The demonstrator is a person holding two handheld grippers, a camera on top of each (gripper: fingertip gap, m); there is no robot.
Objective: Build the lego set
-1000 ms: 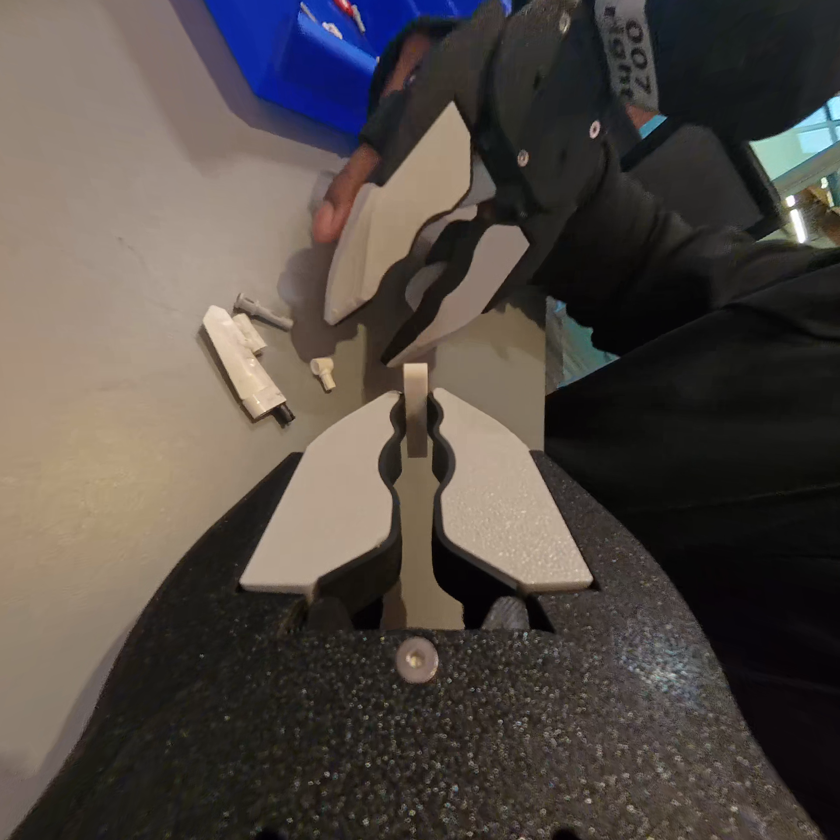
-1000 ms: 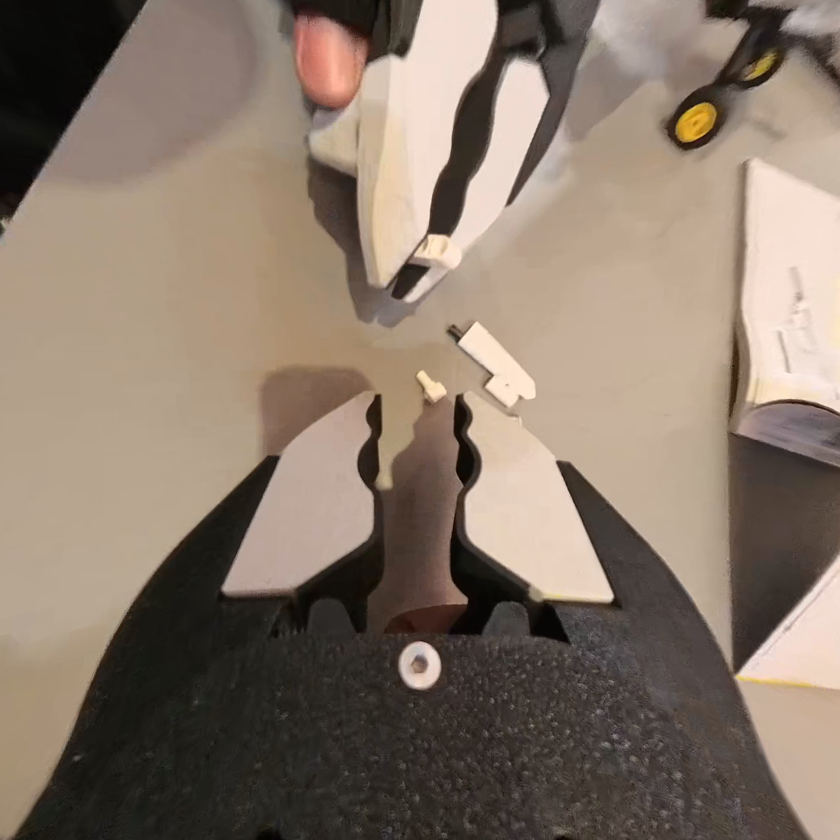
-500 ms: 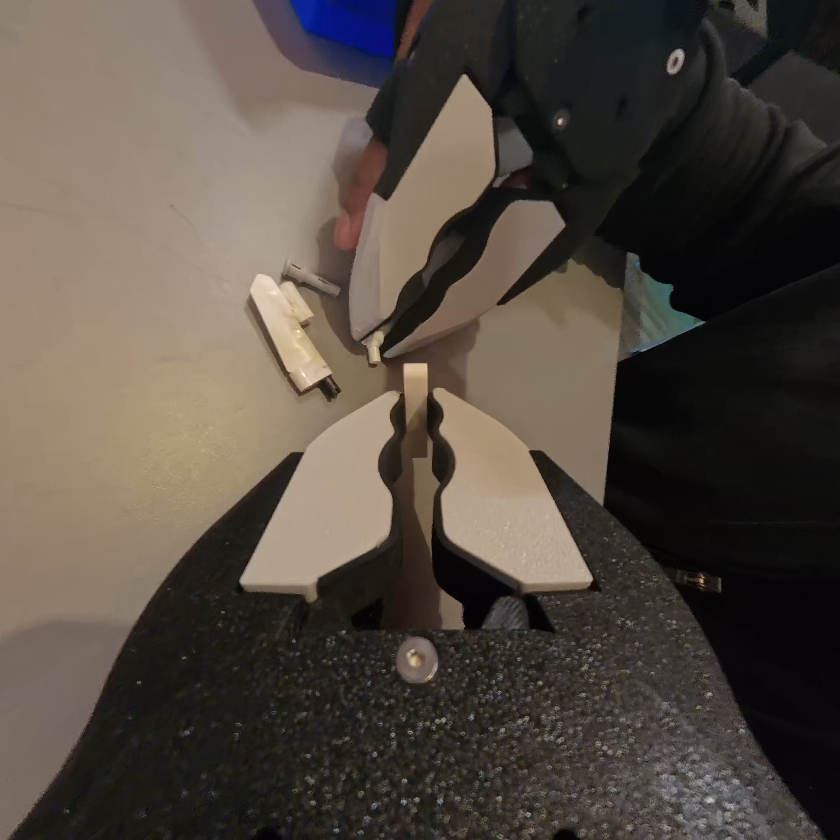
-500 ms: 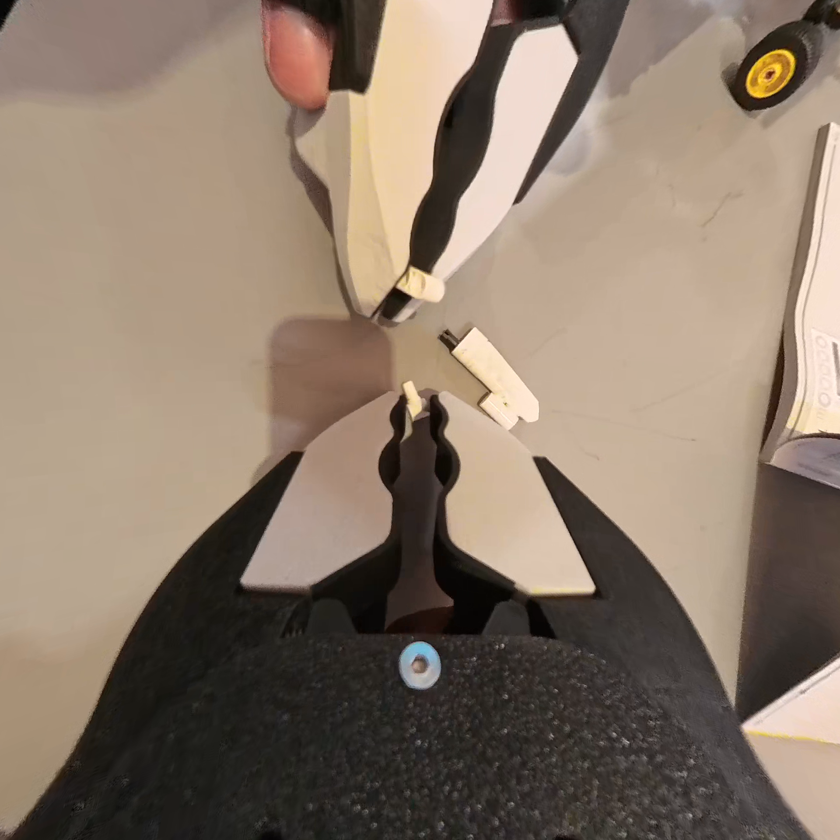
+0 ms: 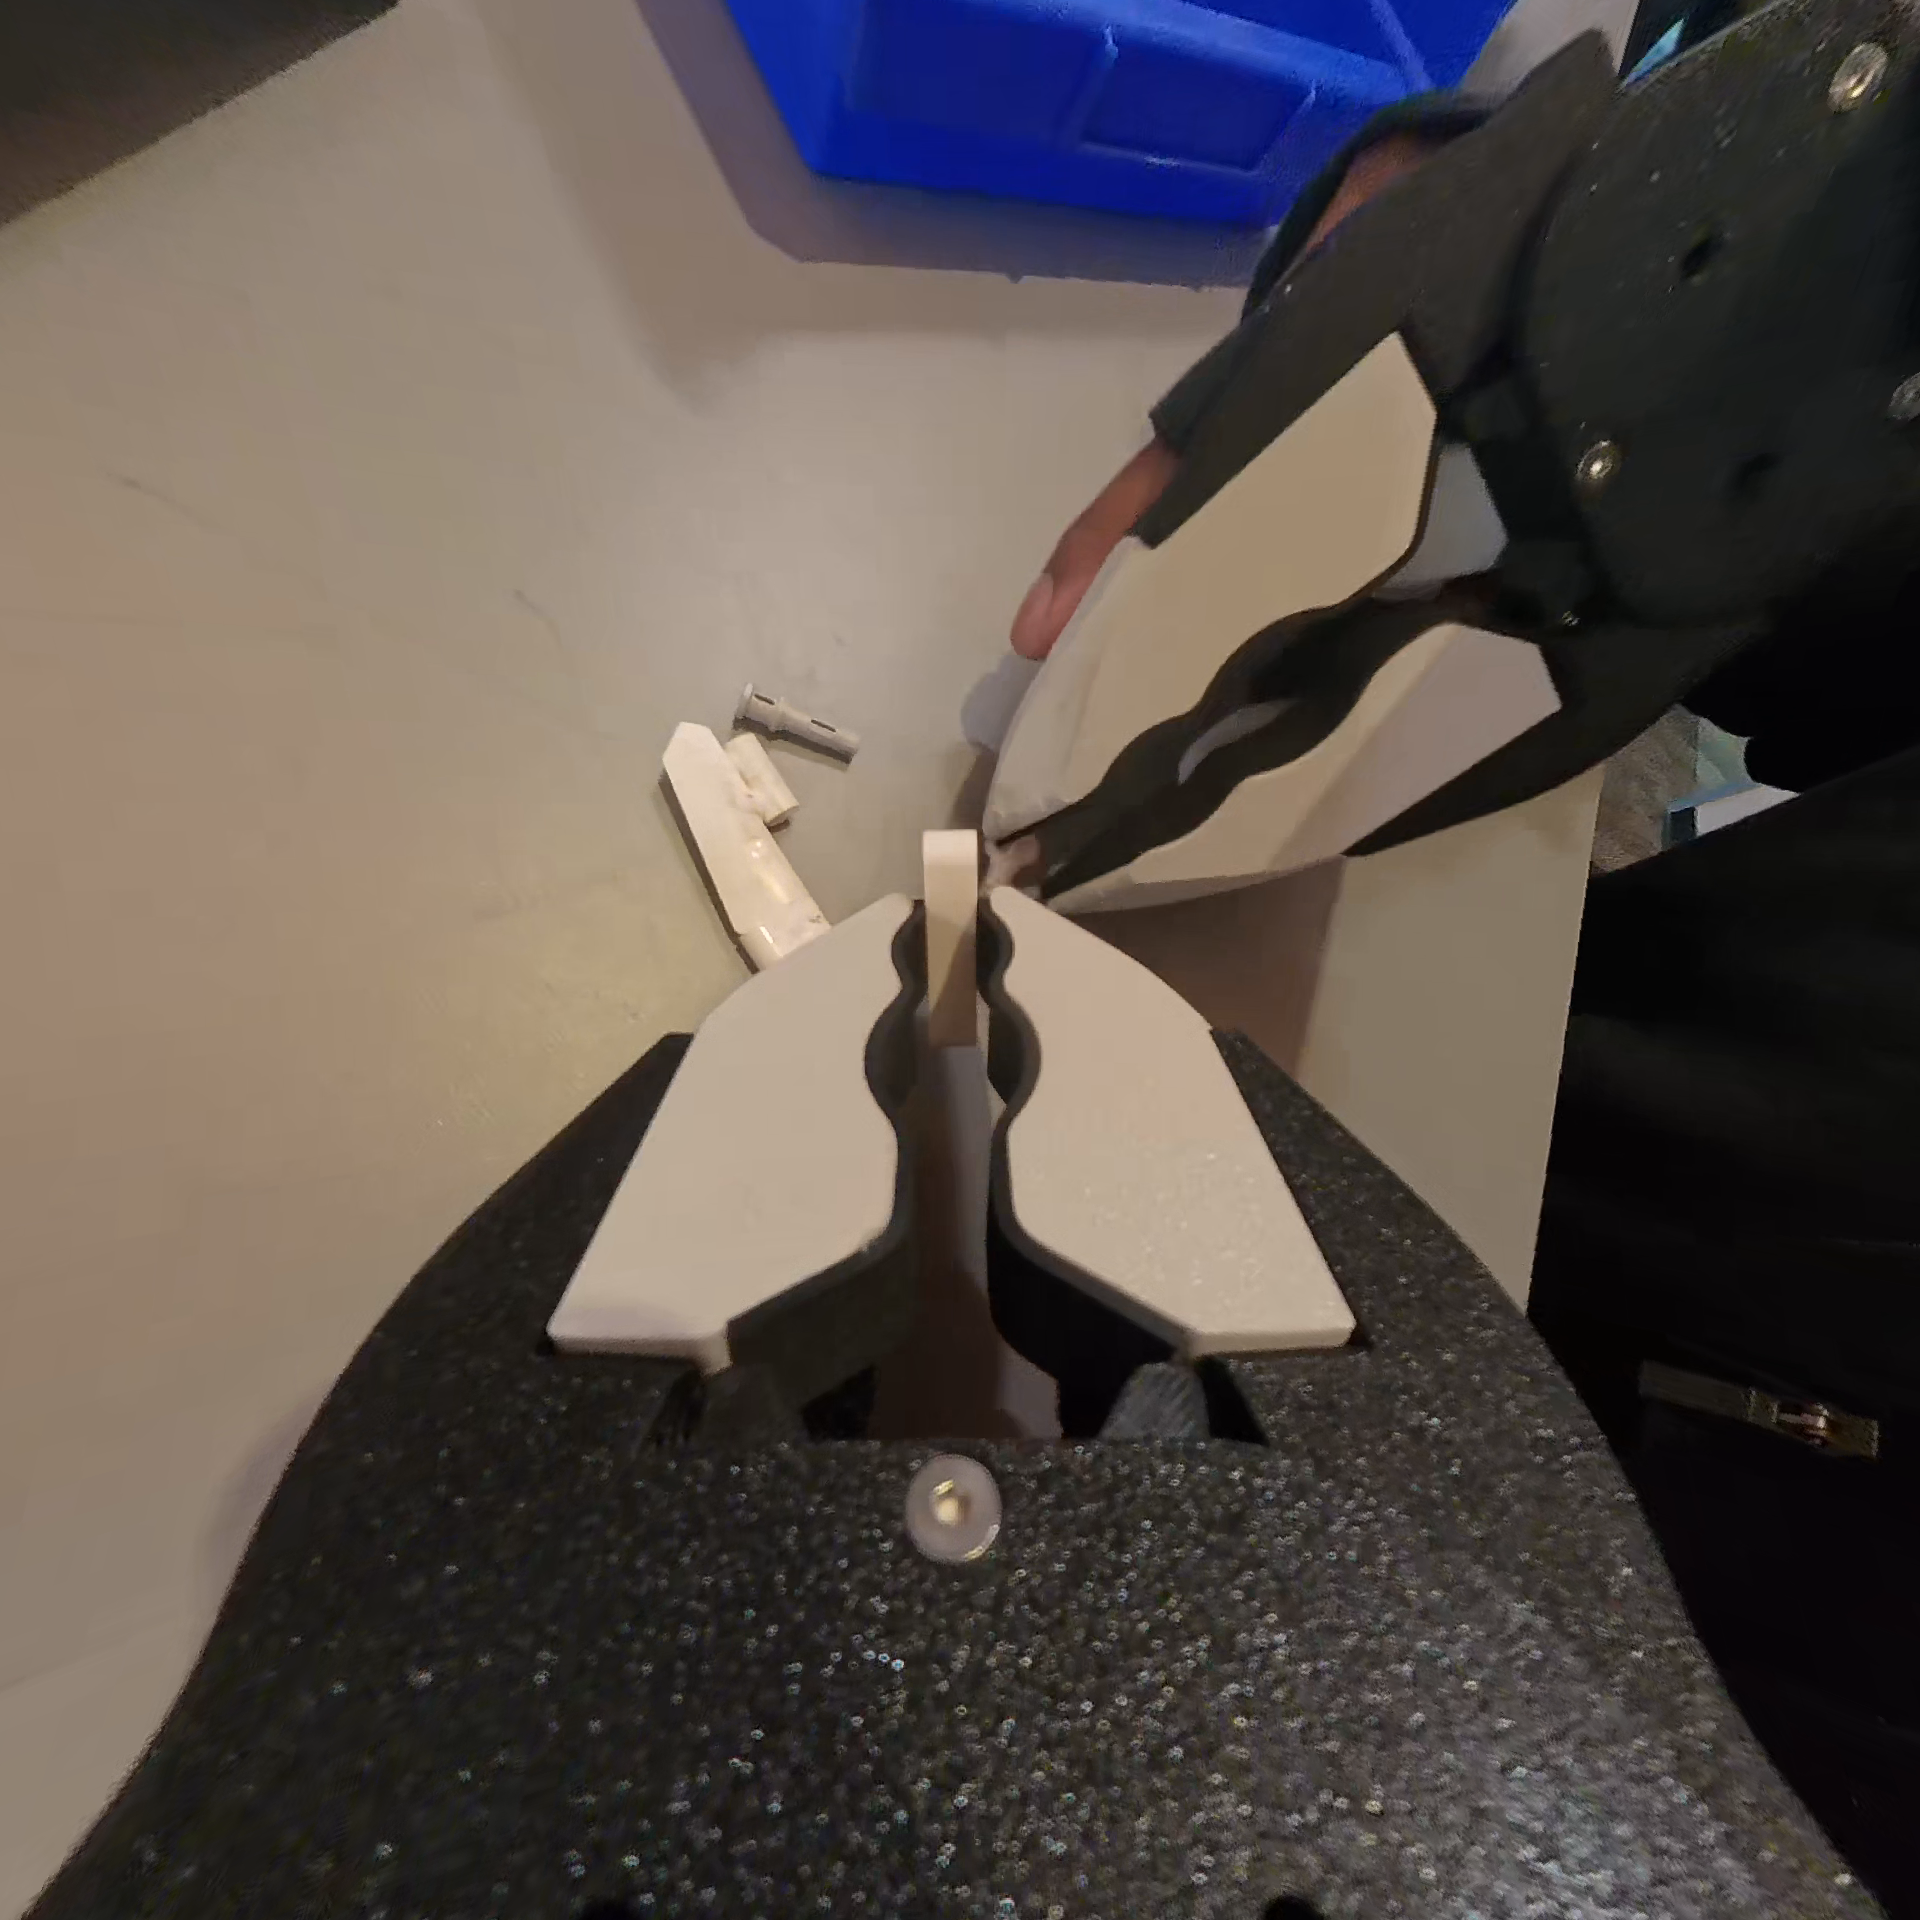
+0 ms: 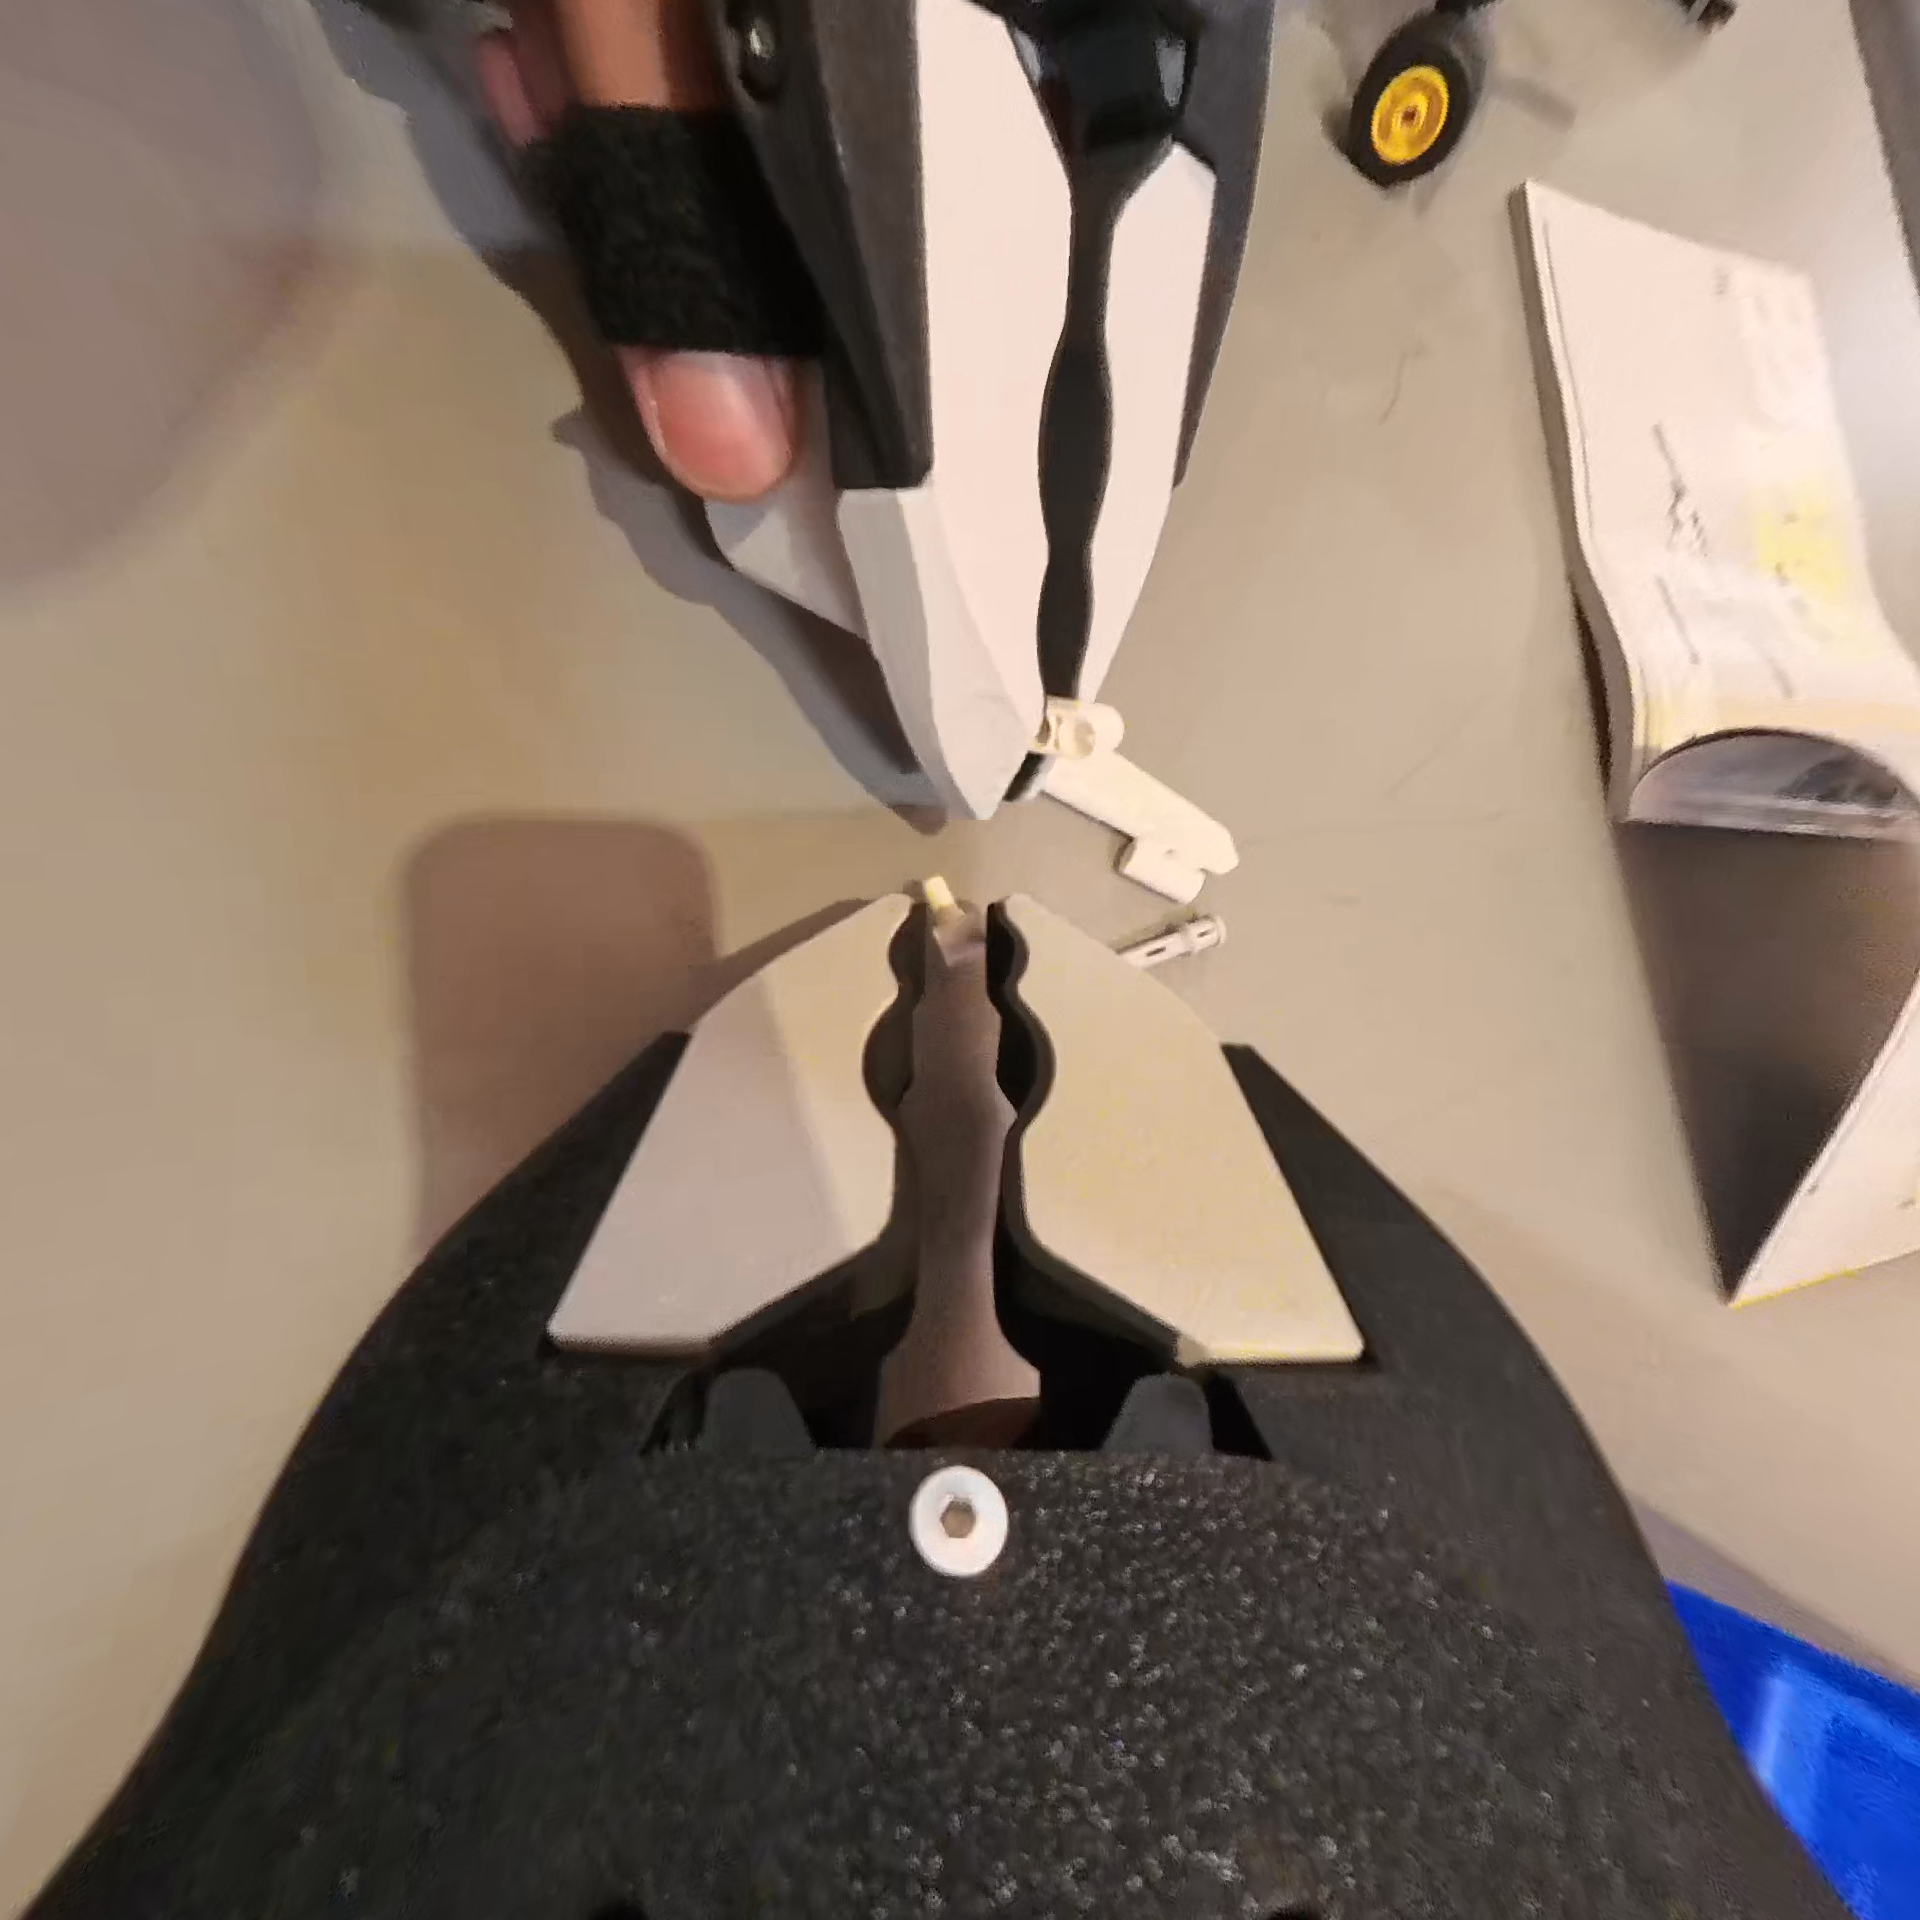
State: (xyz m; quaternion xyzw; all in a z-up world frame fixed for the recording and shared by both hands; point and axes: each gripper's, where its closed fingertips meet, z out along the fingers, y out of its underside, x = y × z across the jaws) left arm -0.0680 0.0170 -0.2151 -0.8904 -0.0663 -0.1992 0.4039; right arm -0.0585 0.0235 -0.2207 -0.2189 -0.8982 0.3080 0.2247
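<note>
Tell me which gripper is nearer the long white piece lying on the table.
Left. The left gripper has its tips right at one end of the long white piece. The right gripper sits apart from it, across a strip of table.

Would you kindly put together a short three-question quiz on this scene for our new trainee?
1. True or false: the left tongs grip nothing.
2. The bin on the table is: A red, B blue, C green?
3. Fill in: the loose pin beside the long white part is ___ in colour.
Key: 1 false, they pinch a cream beam; 2 B; 3 grey.
</note>
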